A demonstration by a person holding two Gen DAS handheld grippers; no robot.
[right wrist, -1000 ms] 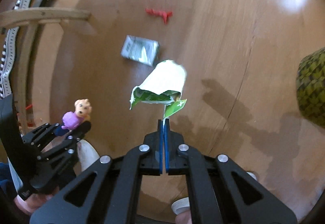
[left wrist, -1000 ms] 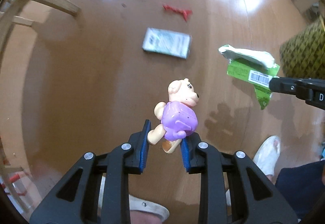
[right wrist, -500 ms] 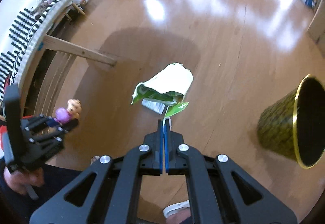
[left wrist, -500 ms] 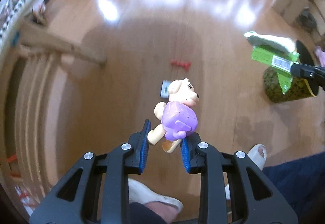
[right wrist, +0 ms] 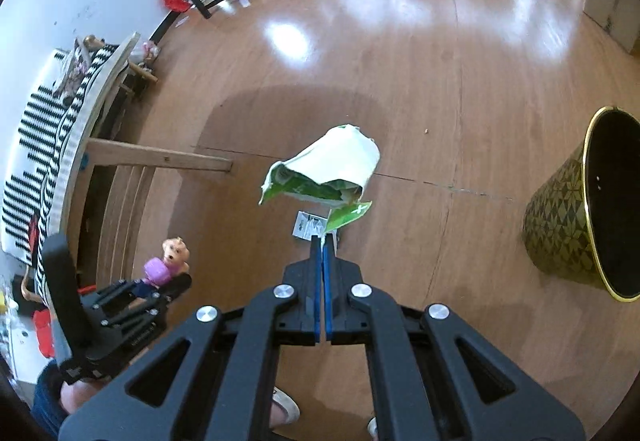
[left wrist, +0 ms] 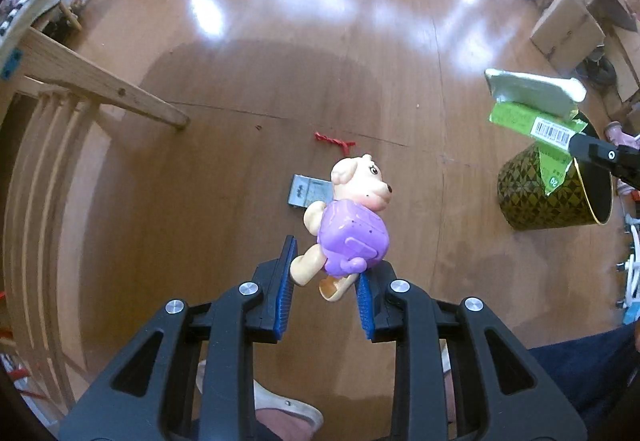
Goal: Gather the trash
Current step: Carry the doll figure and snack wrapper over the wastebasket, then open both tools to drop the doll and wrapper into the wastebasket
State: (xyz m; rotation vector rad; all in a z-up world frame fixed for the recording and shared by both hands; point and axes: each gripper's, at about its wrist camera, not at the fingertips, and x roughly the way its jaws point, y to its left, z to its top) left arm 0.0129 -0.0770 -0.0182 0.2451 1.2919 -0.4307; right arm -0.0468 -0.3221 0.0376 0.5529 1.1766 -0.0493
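High above the glossy wooden floor (right wrist: 400, 53), I carry something in each hand. My right gripper (right wrist: 322, 241) is pressed fully closed on a thin green flap of the torn green-and-white paper carton (right wrist: 328, 169), which hangs out ahead of the fingertips, its open end toward the floor. My left gripper (left wrist: 325, 273) has its jaws partly closed around the small plastic toy dog in a purple outfit (left wrist: 348, 217), held by its legs between the blue pads (left wrist: 285, 281), head up and tilted to the right.

The step in hand, as I judge it, is to drop the carton into the dark bin with a gold rim and green diamond pattern (right wrist: 576, 217), which stands on the floor well to my right and below. To do it well I should bring the right gripper over the bin's dark mouth and lower it until the carton's bulk is inside the rim before I part the jaws (a light carton held by one flap may swing or drift and catch the edge if let go from high up). The bin looks light, so I should not knock its rim.

A flat silvery foil packet (left wrist: 306, 192) and a twisted red scrap (left wrist: 334, 139) lie on the floor, not yet collected. Whether the toy counts as trash I cannot tell.
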